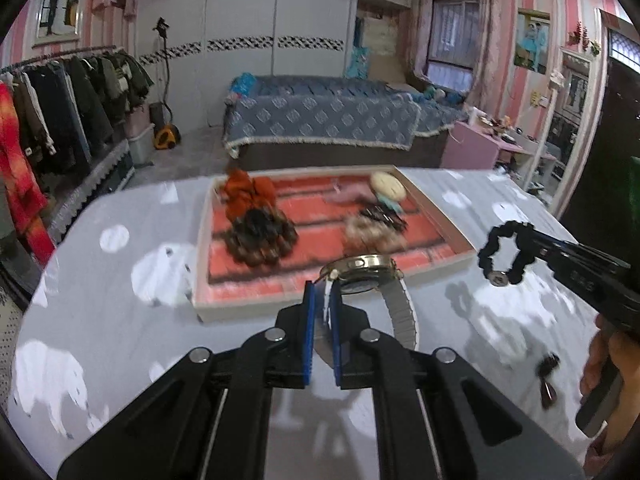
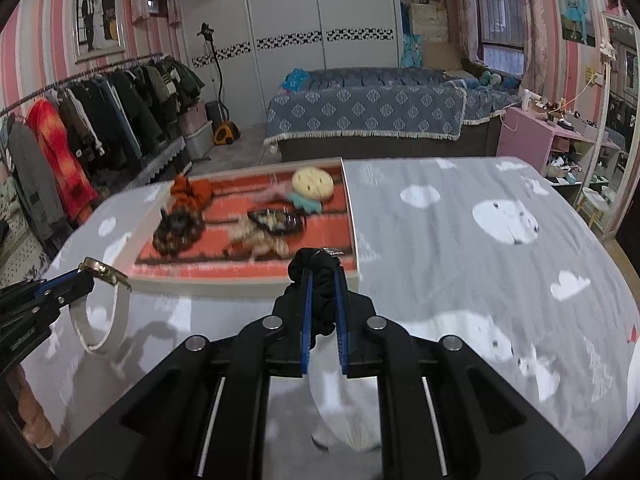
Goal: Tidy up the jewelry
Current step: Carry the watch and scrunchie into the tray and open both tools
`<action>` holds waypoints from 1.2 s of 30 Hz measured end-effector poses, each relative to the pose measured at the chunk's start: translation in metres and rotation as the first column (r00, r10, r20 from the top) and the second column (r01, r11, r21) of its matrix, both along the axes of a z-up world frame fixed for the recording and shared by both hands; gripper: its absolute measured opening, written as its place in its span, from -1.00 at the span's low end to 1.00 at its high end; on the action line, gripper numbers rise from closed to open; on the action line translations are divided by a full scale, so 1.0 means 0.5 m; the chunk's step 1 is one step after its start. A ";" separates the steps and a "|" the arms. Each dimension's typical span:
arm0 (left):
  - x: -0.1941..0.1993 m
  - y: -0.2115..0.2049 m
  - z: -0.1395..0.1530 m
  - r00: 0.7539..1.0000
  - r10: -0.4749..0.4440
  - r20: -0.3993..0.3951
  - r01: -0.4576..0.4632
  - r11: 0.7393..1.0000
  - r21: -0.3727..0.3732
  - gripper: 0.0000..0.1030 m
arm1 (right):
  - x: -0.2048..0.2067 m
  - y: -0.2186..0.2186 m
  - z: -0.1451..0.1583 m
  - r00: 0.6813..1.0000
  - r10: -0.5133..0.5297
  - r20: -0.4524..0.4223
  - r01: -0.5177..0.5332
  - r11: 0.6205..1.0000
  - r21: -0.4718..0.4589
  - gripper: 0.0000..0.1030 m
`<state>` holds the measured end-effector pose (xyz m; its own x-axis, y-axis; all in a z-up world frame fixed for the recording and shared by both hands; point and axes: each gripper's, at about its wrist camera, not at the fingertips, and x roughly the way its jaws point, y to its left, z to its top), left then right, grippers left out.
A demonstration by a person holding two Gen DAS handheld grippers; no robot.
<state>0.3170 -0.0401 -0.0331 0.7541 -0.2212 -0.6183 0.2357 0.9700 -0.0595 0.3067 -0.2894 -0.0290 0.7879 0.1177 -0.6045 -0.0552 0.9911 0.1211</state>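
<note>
The left gripper (image 1: 325, 300) clamps a gold-cased watch with a white strap (image 1: 370, 270); the right gripper (image 2: 322, 280) pinches a black fabric scrunchie (image 2: 316, 264). Both hang just before the shallow beige red-lined tray (image 1: 436, 204), which holds an orange scrunchie (image 1: 248, 192), a brown scrunchie (image 1: 258, 236), hair clips (image 1: 380, 216) and a cream round plush piece (image 1: 387, 186).

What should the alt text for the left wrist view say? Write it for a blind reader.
The left gripper is shut on the white strap of a gold-cased wristwatch, held above a grey cloud-print tablecloth. Just beyond it lies a shallow red-lined tray holding hair accessories. At right, the right gripper carries a black fabric scrunchie.
</note>
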 end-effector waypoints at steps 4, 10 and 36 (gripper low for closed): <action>0.050 0.016 0.011 0.999 0.035 0.016 -0.034 0.999 -0.009 -0.86 | 0.049 0.017 0.016 1.000 0.009 0.009 -0.009 1.000 0.004 -0.79; 0.136 0.039 -0.008 0.996 0.085 0.004 -0.085 0.996 -0.003 -0.86 | 0.123 0.047 0.013 1.000 0.021 0.010 -0.021 1.000 -0.015 -0.79; 0.241 0.090 -0.142 0.982 0.151 -0.118 -0.147 0.988 0.042 -0.85 | 0.242 0.084 -0.151 0.989 0.007 -0.146 -0.025 0.992 -0.126 -0.78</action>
<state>0.4375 0.0048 -0.1042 0.6968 -0.0901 -0.7116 0.0819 0.9956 -0.0459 0.4275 -0.2473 -0.1043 0.6896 0.0442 -0.7229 -0.0622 0.9981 0.0016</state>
